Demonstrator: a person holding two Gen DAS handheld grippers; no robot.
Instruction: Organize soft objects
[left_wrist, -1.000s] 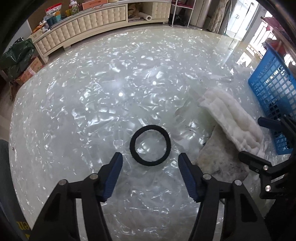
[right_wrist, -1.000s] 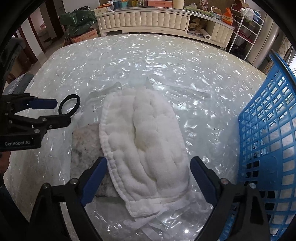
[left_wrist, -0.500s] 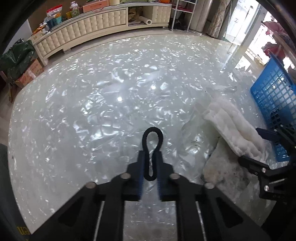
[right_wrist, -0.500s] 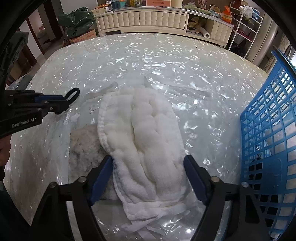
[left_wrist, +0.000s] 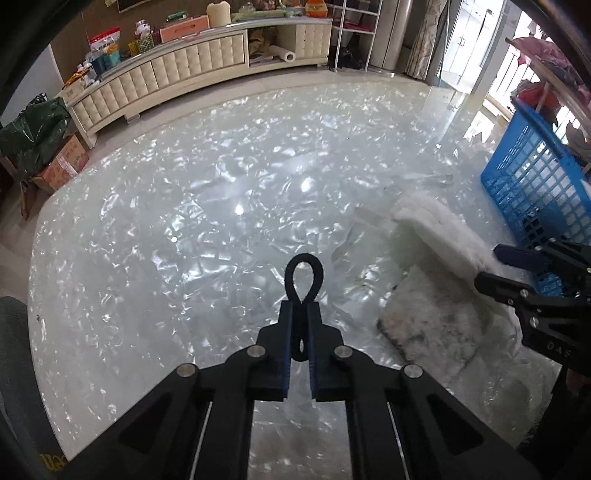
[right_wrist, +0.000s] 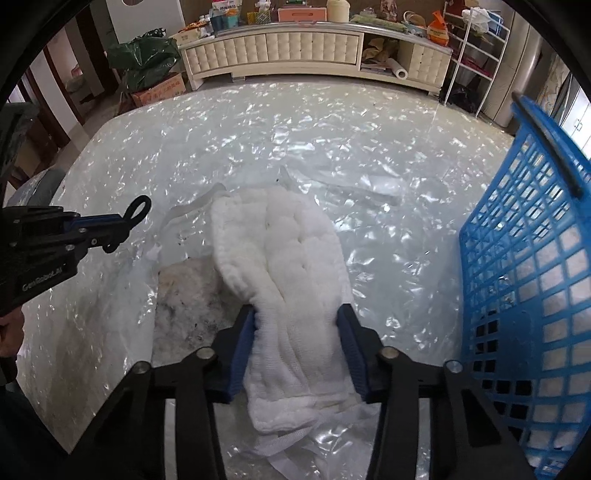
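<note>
A black hair tie (left_wrist: 305, 256) is squeezed into a narrow loop that sticks out past my left gripper (left_wrist: 300, 306), which is shut on it just above the table. The right wrist view shows that same left gripper (right_wrist: 123, 221) and the hair tie (right_wrist: 147, 199) at the left. A white quilted cloth (right_wrist: 280, 240) lies on the table, partly over a stained beige pad (right_wrist: 188, 291). My right gripper (right_wrist: 297, 314) straddles the cloth's near end. Its jaws are closing, and the blue pads press the fabric into a bunch. The left wrist view shows the cloth (left_wrist: 439, 229) and the right gripper (left_wrist: 487, 267) at the right.
A blue lattice basket (right_wrist: 535, 258) stands on its side at the table's right edge, also the basket (left_wrist: 535, 177) in the left wrist view. Crinkled clear plastic covers the table (left_wrist: 184, 221). Loose white strips (right_wrist: 280, 446) trail under the cloth. A long cream cabinet (right_wrist: 273, 48) stands behind.
The left gripper closed on the round hair tie, flattened it into a loop and lifted it slightly. The right gripper's jaws narrowed from wide apart until they pinch the white cloth.
</note>
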